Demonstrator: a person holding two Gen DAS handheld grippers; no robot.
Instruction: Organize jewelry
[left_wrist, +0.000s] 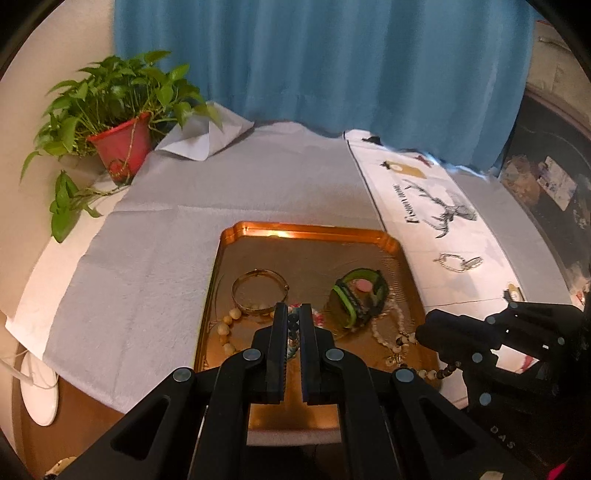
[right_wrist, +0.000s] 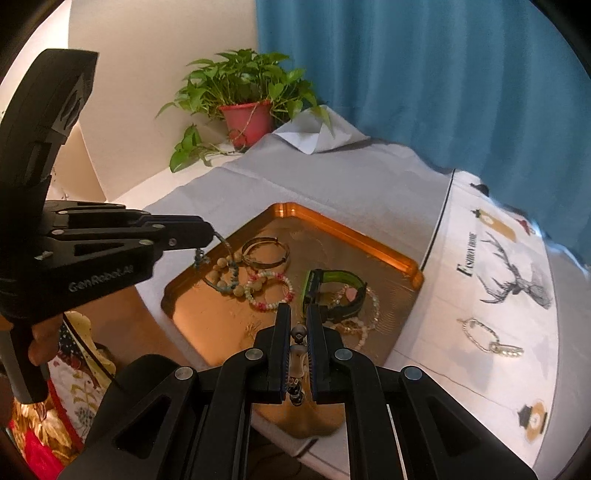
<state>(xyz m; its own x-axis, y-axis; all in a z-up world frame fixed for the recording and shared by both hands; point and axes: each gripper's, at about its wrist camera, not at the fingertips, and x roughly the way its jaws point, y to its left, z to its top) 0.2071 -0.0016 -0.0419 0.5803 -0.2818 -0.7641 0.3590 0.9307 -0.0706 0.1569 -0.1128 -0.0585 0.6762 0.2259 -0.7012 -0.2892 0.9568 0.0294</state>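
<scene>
A copper tray (left_wrist: 310, 230) (right_wrist: 354, 232) holds a gold bangle (left_wrist: 258, 291) (right_wrist: 266, 253), a green-and-black wristband (left_wrist: 360, 299) (right_wrist: 332, 291), and several bead bracelets. My left gripper (left_wrist: 294, 312) (right_wrist: 212, 234) is shut on a teal bead bracelet (left_wrist: 293, 328) (right_wrist: 225, 266), which hangs from it over the tray's left part. My right gripper (right_wrist: 299, 317) (left_wrist: 419, 334) is shut on a dark-and-pale bead bracelet (right_wrist: 297, 354) (left_wrist: 439, 373) at the tray's near right edge. A silver chain bracelet (left_wrist: 460, 262) (right_wrist: 487, 338) lies on the white printed cloth.
A potted plant in a red pot (left_wrist: 120, 147) (right_wrist: 247, 118) stands at the back left. A grey cloth (left_wrist: 147, 258) covers the table. A white printed cloth (left_wrist: 424, 206) (right_wrist: 498, 295) lies to the right of the tray. A blue curtain (left_wrist: 314, 55) hangs behind.
</scene>
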